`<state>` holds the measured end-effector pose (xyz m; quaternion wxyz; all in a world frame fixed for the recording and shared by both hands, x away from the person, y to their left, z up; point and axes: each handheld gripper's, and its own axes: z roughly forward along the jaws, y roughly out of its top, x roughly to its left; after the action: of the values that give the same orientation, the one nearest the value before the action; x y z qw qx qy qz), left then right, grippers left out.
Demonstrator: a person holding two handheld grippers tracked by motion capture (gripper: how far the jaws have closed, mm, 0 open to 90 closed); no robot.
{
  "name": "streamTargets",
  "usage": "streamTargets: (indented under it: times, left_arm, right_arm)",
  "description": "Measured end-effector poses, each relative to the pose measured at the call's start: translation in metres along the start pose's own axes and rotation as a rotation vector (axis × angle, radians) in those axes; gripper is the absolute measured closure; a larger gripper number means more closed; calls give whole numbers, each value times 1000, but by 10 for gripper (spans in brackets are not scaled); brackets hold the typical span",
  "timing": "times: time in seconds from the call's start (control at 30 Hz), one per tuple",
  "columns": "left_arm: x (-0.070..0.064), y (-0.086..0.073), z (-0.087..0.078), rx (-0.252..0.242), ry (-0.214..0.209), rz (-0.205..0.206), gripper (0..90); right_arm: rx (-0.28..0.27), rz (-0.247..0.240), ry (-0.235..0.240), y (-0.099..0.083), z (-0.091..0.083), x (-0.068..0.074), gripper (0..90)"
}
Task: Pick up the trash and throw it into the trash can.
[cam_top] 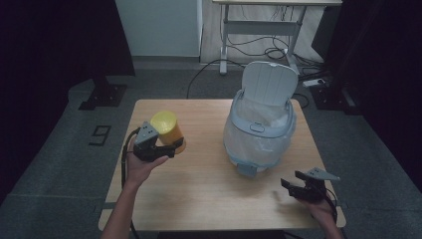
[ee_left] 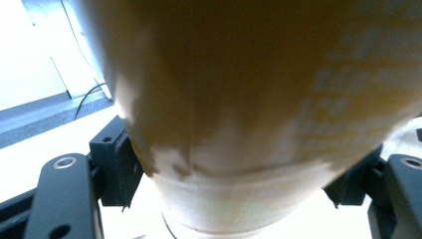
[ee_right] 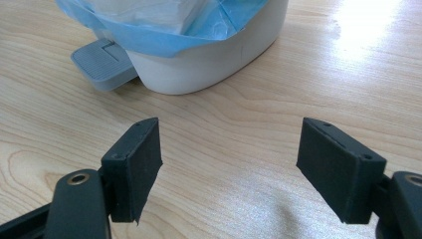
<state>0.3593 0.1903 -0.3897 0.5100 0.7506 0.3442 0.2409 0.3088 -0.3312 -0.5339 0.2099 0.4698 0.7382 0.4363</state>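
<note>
A wooden table (cam_top: 209, 189) carries a lined pedal bin (cam_top: 259, 130) with its lid up. The left gripper (cam_top: 166, 144) clamps a yellow cup (cam_top: 167, 128); its own view shows blurred print on the cup. The right gripper (ee_right: 229, 164) hangs wide open and empty, and its view shows the bin's grey pedal (ee_right: 102, 62).

1. The high view looked down and forward from above the person's side of the worktop (cam_top: 199, 189).
2. The left gripper view sat very close to the yellow tub (ee_left: 239, 99).
3. The right gripper view looked low across the worktop at the white bin (ee_right: 209, 59), also in the high view.
</note>
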Motion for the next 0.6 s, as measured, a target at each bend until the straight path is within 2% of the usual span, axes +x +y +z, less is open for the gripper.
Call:
streamTargets:
  times: [0.6]
  left_arm:
    - [-9,31,-3,-34,-33,25,237]
  right_arm:
    - [12,-2,0,-1,2,1,247]
